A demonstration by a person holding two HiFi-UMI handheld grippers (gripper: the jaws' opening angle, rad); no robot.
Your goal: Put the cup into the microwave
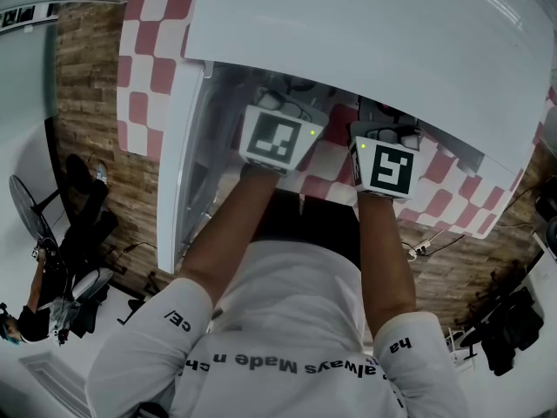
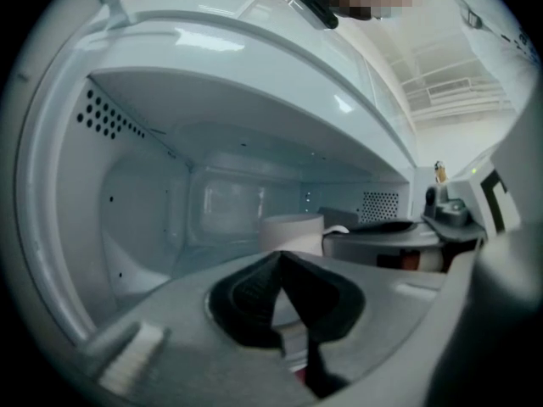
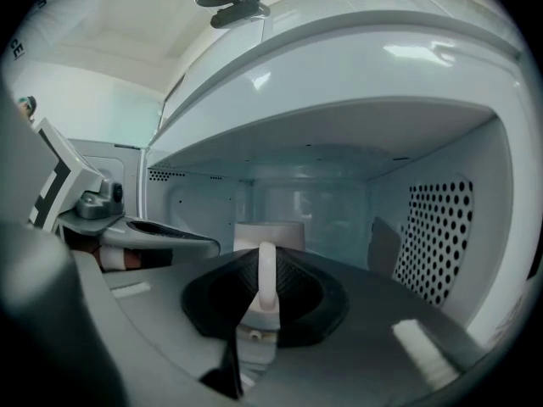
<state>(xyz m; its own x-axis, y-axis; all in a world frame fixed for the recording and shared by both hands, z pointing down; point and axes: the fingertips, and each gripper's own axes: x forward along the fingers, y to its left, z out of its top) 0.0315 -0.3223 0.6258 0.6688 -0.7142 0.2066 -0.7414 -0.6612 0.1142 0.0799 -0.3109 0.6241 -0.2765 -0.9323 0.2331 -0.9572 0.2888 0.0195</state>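
A white cup sits inside the open white microwave, seen from behind its handle. My right gripper is shut on that handle, with the cup body just beyond the jaws. In the left gripper view the same cup stands ahead and slightly right of my left gripper, whose jaws are closed together with nothing between them. In the head view both grippers reach into the oven cavity, left marker cube beside right marker cube; their jaws and the cup are hidden under the microwave's top.
The microwave door stands open at the left. A perforated side wall is close on the right of the cavity, another vent on the left wall. The red-and-white checked tabletop lies beneath. An office chair stands on the floor at left.
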